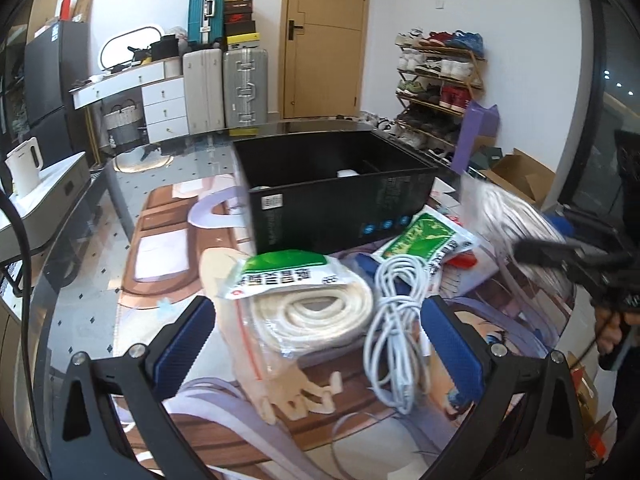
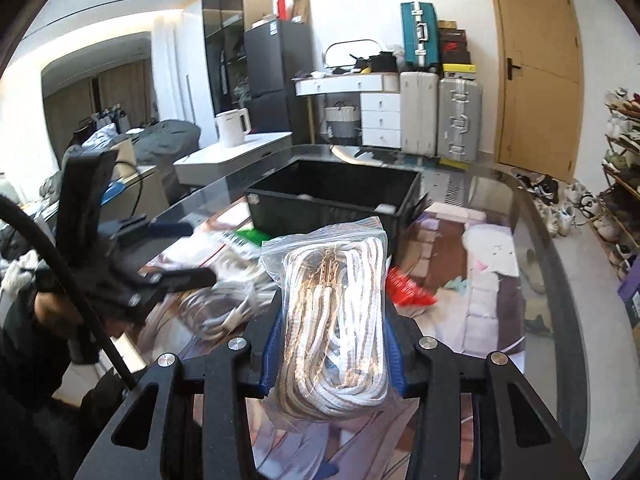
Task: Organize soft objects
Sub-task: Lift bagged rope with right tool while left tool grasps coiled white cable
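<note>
My right gripper (image 2: pixel 334 354) is shut on a clear zip bag of white rope (image 2: pixel 336 316) and holds it above the table, in front of the black box (image 2: pixel 332 200). The same bag (image 1: pixel 508 212) shows blurred at the right of the left wrist view. My left gripper (image 1: pixel 316 344) is open above a bagged cream rope coil (image 1: pixel 312 312) with a green label and a white cable bundle (image 1: pixel 396 320). A green-and-white packet (image 1: pixel 424 240) leans by the black box (image 1: pixel 340 200).
The glass table (image 1: pixel 92 240) carries a printed mat (image 1: pixel 168 248). A red packet (image 2: pixel 408 286) lies right of the held bag. A white kettle (image 2: pixel 232 126), suitcases (image 2: pixel 436 112), a shoe rack (image 1: pixel 440 80) and cardboard boxes (image 1: pixel 520 176) surround the table.
</note>
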{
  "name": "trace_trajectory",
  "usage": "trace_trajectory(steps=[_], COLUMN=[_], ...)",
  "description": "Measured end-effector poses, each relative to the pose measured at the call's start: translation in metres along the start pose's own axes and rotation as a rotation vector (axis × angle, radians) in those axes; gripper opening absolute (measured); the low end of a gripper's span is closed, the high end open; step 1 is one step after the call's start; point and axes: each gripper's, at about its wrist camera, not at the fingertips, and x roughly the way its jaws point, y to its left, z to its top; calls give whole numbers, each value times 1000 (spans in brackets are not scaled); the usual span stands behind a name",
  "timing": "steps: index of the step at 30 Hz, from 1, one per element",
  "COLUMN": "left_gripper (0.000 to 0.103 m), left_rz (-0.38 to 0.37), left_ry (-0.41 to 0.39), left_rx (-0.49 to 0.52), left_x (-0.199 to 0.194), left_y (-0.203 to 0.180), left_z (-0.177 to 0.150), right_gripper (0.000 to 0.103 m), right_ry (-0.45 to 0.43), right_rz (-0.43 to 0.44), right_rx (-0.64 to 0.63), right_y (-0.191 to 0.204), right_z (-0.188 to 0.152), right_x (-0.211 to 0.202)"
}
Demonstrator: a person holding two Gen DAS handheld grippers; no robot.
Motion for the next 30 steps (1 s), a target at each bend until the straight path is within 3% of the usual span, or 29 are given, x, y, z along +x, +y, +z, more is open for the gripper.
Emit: trace_trajectory(steps=[9, 18, 30], left_gripper=[101, 67, 60], left_rz=[-82, -140, -220], left_ry=[-3, 37, 128], left_rx=[33, 105, 77], left_x=[-6, 6, 21], left_y=[-18, -44, -50], left_z=[2, -4, -8], right_gripper=[43, 43, 43], right_ry=[-24, -31, -21], right_rz=[5, 24, 49], right_rx=[34, 70, 67], right_y=[-8, -13, -7], right_z=[-1, -5, -7], right_x=[0, -3, 1])
